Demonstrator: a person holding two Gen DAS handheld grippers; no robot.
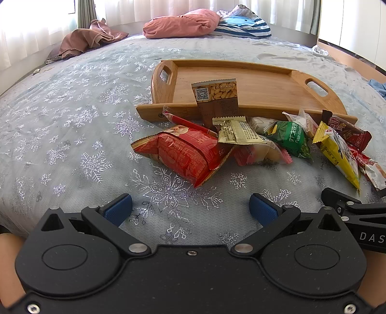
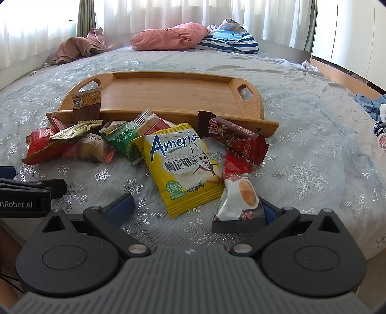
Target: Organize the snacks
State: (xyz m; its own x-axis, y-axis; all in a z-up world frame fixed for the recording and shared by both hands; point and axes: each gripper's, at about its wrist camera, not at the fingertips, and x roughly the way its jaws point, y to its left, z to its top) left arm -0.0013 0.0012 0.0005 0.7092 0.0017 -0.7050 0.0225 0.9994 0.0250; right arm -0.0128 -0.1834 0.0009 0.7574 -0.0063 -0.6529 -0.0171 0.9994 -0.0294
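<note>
Jaws on both units spread wide, gripping nothing. Left gripper [image 1: 190,207] hovers low over the bed [image 1: 72,116], blue pads [image 1: 119,209] apart w/ only snowflake cover between them. Right gripper [image 2: 193,209] same posture; its right pad is partly hidden behind the coffee sachet [image 2: 237,193], which lies on the bed in front of that finger. Can't tell if they touch.

Snacks sit in a loose pile on the bed, along the near edge of the wooden tray [image 2: 173,93]. Tray interior holds nothing flat; only the peanut packet [image 1: 216,96] leans upright against its near rim, left side.

L to R across the pile:
- big red bag [image 1: 183,154], nearest the left gripper
- gold-foil packet [image 1: 237,131] resting on top of the red bag's far end
- pale pastry pack [image 2: 93,146] just behind/beside it
- green pea packet [image 2: 126,141], centre
- clear cracker pack [image 2: 148,120] behind it, by the tray rim
- yellow "America" packet [image 2: 184,166], closest to the right gripper, overlapping the green one's edge
- dark-red choc bar [image 2: 237,140], tilted, near end of tray rim, touching the coffee sachet's top

Bkgd: pink pillow [image 1: 183,23] and striped blue pillow [image 1: 243,25] at the far end of the bed, brown garment [image 1: 89,39] at far left, curtains behind.
</note>
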